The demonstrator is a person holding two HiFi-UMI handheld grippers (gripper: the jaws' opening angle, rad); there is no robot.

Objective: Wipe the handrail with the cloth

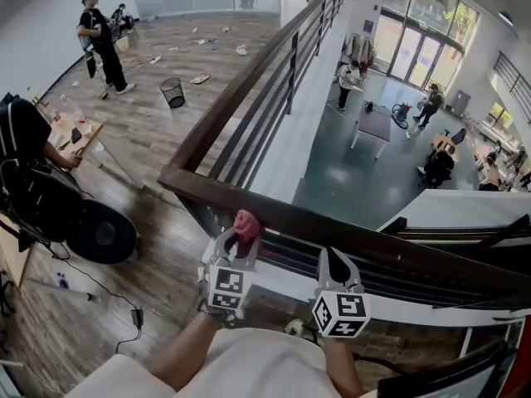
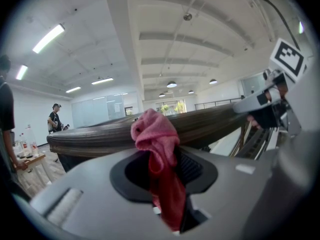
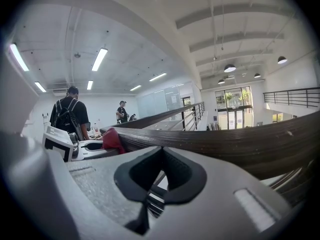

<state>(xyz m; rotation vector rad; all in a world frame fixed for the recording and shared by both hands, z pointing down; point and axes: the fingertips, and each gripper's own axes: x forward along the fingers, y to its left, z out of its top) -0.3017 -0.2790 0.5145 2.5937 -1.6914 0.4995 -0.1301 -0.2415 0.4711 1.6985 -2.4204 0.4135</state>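
**At the handrail: cloth clamped in my left tool, right tool closed on nothing**

Against the near edge of the dark wooden handrail (image 1: 282, 218), the pink cloth (image 1: 246, 222) sits bunched up. The left tool (image 1: 238, 237) is clenched on it. From the left gripper view I see the cloth pinched between the two jaws, its loose end hanging down through them. Its crumpled top rises above the jaws and overlaps the rail's side. It looks pressed to the wood, just along from the corner where the handrail turns away from me.

Further along the handrail, to the right of the cloth, is the right tool (image 1: 335, 262). Its jaws are closed together and nothing is between them. In the right gripper view only the rail's lower bars show through the hollow between the pads. The tip sits just under the handrail's near edge. I cannot tell whether it touches the wood. Both tools are on my side of the rail and well apart from each other.

Beyond the handrail, on its left side, a wooden floor (image 1: 166, 131) spreads out with a black wire bin (image 1: 172, 91) standing on it. A person in black (image 1: 101, 40) stands farther off past the bin. Close to the left edge a small table (image 1: 79, 135) carries some bottles. Past the rail on its right side, the view drops to a grey lower floor (image 1: 348, 172) where several people stand.
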